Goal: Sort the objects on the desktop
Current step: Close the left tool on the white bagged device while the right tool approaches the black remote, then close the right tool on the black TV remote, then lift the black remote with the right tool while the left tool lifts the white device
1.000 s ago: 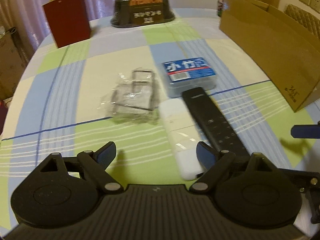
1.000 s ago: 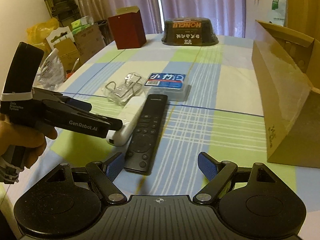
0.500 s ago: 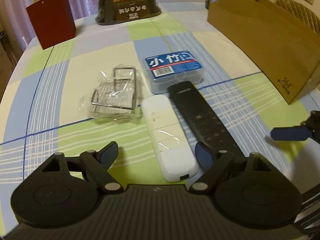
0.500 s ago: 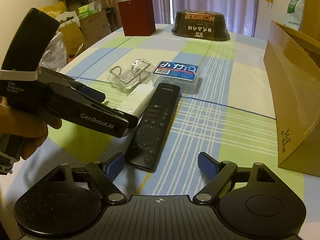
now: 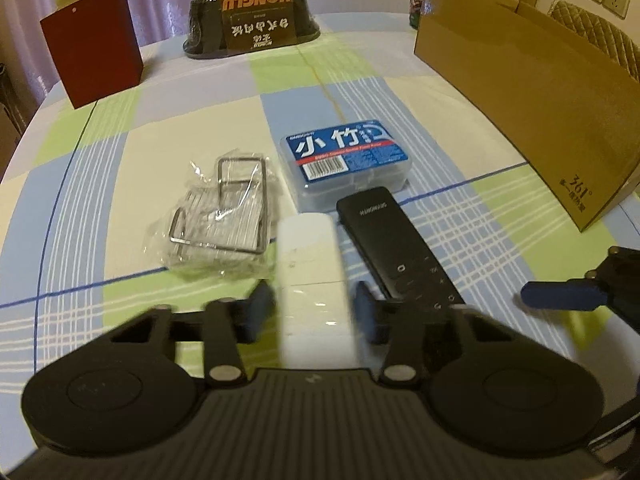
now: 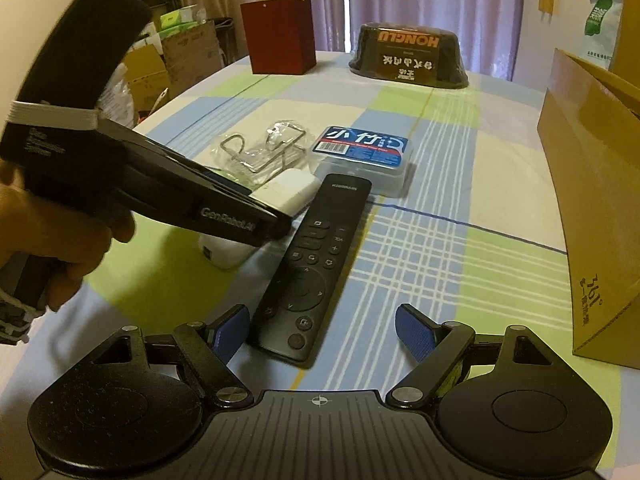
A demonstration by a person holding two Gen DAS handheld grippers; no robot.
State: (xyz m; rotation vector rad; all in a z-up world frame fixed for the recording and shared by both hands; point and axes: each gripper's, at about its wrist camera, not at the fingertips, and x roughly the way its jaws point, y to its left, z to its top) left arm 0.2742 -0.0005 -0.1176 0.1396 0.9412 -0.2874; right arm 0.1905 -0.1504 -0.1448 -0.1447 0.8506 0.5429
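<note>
A white oblong device lies on the checked tablecloth beside a black remote. My left gripper has its blue pads against both long sides of the white device, which still rests on the cloth. In the right wrist view the left gripper sits over the white device. My right gripper is open, and the near end of the black remote lies between its fingers. A blue-labelled plastic box and a bagged wire rack lie just beyond.
An open cardboard box stands along the right side of the table. A red carton and a dark HONGLU package stand at the far edge. A hand holds the left gripper. Boxes and bags sit off the table's left.
The left gripper has moved forward over the white device and its jaws have narrowed from wide open onto its sides. The right gripper has come closer to the remote's near end.
</note>
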